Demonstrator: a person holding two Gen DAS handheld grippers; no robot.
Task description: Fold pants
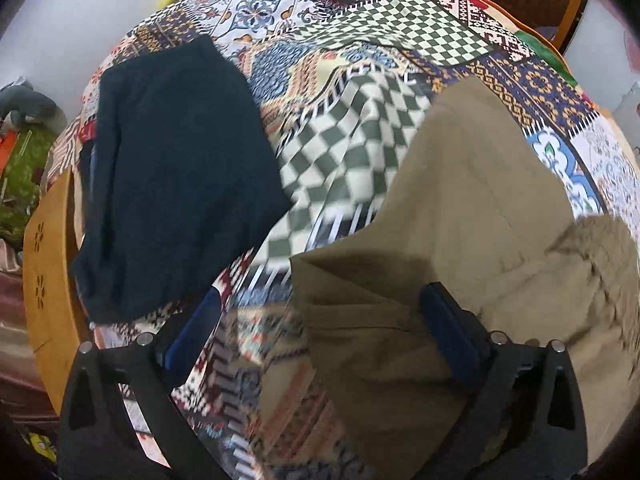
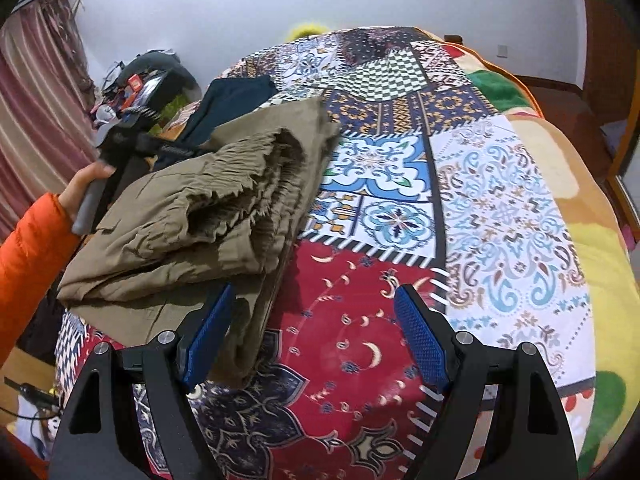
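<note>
Khaki pants [image 1: 472, 216] lie folded in a thick bundle on the patchwork bedspread [image 1: 344, 148]. In the right wrist view the same pants [image 2: 188, 216] lie left of centre, their gathered waistband on top. My left gripper [image 1: 324, 308] is open just above the pants' near left corner, its right finger over the cloth. It holds nothing. My right gripper [image 2: 312, 312] is open and empty over the red patch, its left finger beside the bundle's right edge. The left gripper's body [image 2: 132, 144] and the hand holding it show beyond the pants.
A folded dark navy garment [image 1: 172, 176] lies on the bed left of the khaki pants. A wooden bed frame [image 1: 48, 280] runs along the left edge. Clutter [image 2: 140, 80] and a curtain [image 2: 36, 120] stand by the far left wall. A colourful blanket [image 2: 592, 264] lies at the right.
</note>
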